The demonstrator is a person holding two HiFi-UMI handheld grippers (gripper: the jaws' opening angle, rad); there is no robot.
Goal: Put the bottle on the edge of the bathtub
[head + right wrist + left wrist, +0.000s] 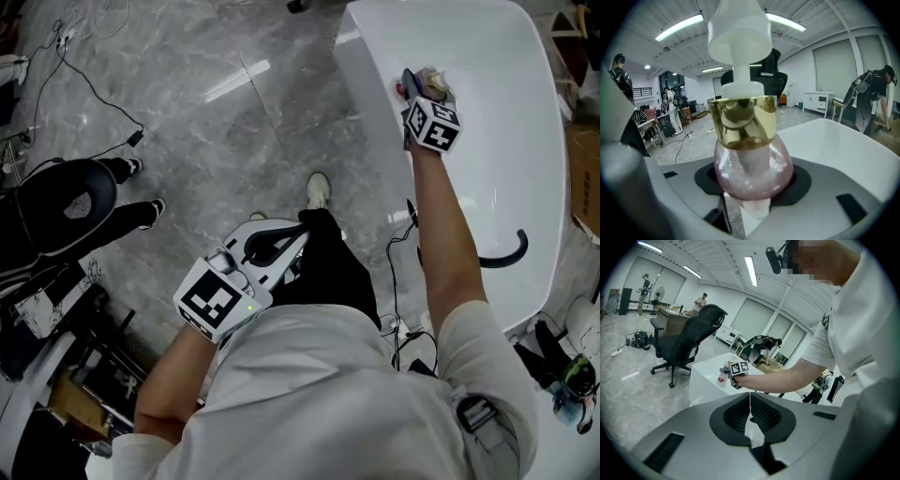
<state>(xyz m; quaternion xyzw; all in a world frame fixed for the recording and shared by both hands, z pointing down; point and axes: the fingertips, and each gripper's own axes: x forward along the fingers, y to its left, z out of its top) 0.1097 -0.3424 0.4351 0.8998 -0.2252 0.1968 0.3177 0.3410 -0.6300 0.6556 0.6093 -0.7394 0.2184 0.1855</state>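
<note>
1. We see the right gripper (753,186) reaching out at arm's length, its fingers (802,183) grasping the bottle (752,161) by its round pink glass body.
2. The bottle stands upright between those fingers, with a gold collar (745,119) above the body and a white pump head (739,30) on top.
3. From the head view, the bottle sits over the left rim of the white bathtub (534,141), near its far end. We cannot tell whether its base rests on the rim.
4. A black curved pipe (506,255) lies inside the bathtub, well apart from the bottle.
5. We see the left gripper (750,404) held close to the person's body, away from the bathtub. Its fingers (736,416) are clenched together with nothing between them.
6. A black office chair (689,341) stands on the grey polished floor (206,103) on the person's left.
</note>
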